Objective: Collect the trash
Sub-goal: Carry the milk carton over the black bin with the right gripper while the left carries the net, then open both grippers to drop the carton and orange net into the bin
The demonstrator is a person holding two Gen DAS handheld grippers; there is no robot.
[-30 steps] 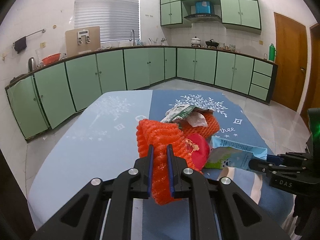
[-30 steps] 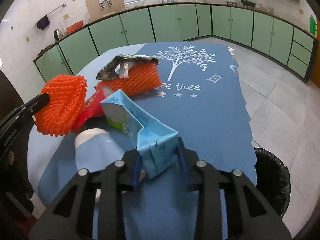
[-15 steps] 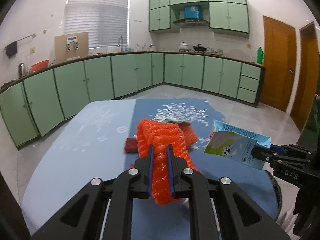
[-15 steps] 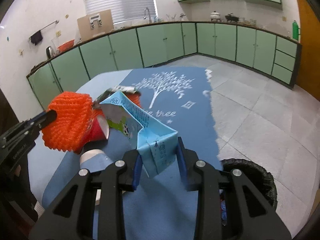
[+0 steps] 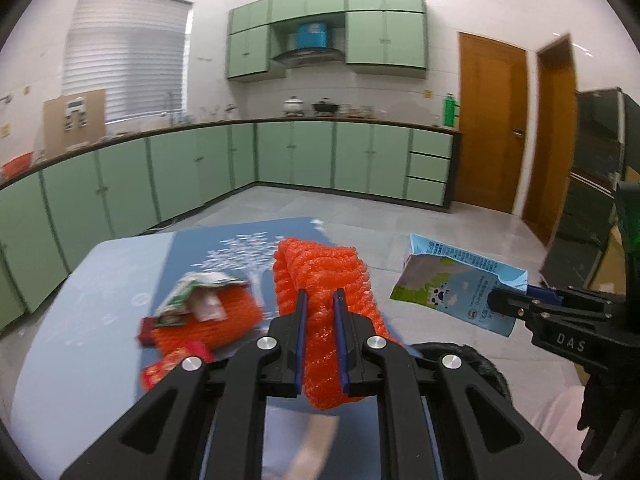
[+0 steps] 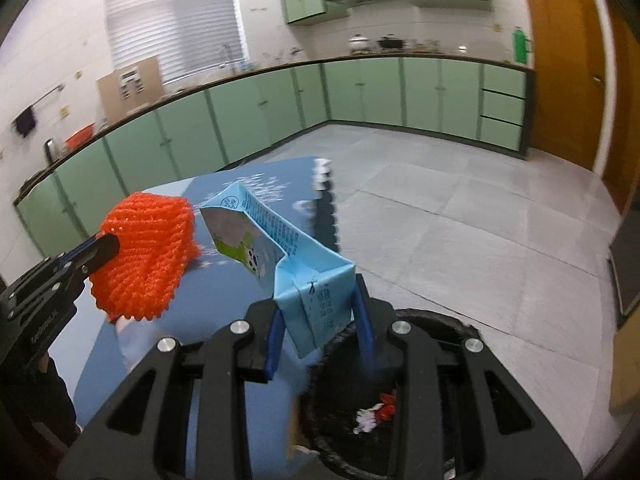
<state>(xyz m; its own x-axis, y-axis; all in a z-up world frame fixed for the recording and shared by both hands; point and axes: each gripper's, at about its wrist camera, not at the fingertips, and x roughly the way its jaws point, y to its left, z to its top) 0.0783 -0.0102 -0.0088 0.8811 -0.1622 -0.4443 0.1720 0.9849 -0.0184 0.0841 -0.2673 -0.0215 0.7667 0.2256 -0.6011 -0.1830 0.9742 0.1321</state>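
1. Gripping an orange foam net [image 5: 320, 276], our left gripper [image 5: 320, 300] was clenched on it, held in the air past the table's [image 5: 100, 280] edge.
2. We held a blue carton [image 6: 280, 248] clamped in our right gripper [image 6: 320, 312], above the black bin [image 6: 440, 328] on the floor.
3. We noted trash left on the table: a second net [image 5: 224, 316], a green wrapper [image 5: 188, 296], a red packet [image 5: 172, 364].
4. We saw red and white scraps [image 6: 376, 412] lying in the bin.

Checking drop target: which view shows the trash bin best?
Right wrist view: the trash bin shows its dark rim and inside, with scraps at the bottom, below the carton. Left wrist view shows only a strip of rim behind the tool.
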